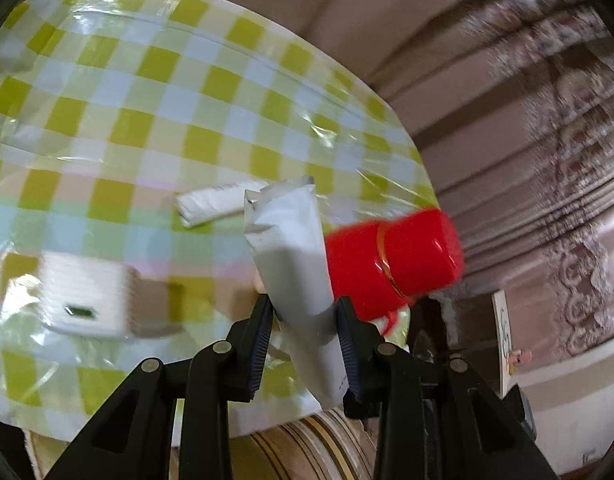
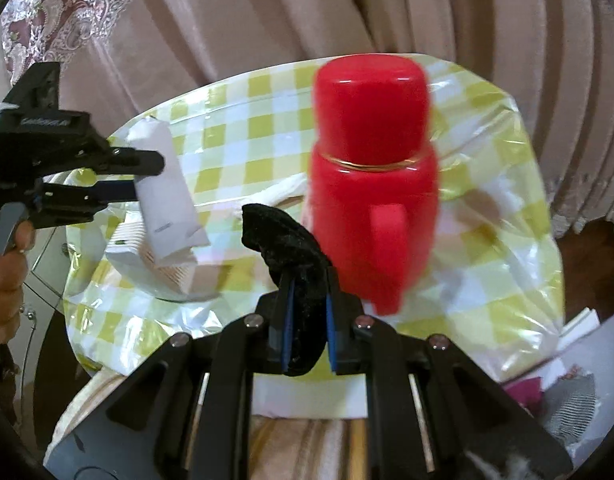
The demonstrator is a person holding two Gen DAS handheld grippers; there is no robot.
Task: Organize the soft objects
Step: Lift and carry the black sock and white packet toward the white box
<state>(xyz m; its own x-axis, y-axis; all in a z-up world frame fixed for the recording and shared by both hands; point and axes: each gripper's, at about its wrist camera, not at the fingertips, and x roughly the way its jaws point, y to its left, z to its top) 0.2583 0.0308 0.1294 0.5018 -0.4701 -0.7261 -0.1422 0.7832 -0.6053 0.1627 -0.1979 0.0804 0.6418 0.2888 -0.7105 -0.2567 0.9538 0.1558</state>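
Now the left gripper (image 1: 305, 320) clamps a white tube (image 1: 289, 240) mid-body, soft and light, above the table (image 1: 147, 100). At three o'clock, the right gripper (image 2: 309, 320) pinches limp black cloth (image 2: 291, 248) near its lower end.

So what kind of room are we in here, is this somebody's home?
Most likely a home living or dining room: a small table under a yellow-checked plastic cloth, heavy beige curtains with lace trim close behind it, and a red thermos flask standing on the table.
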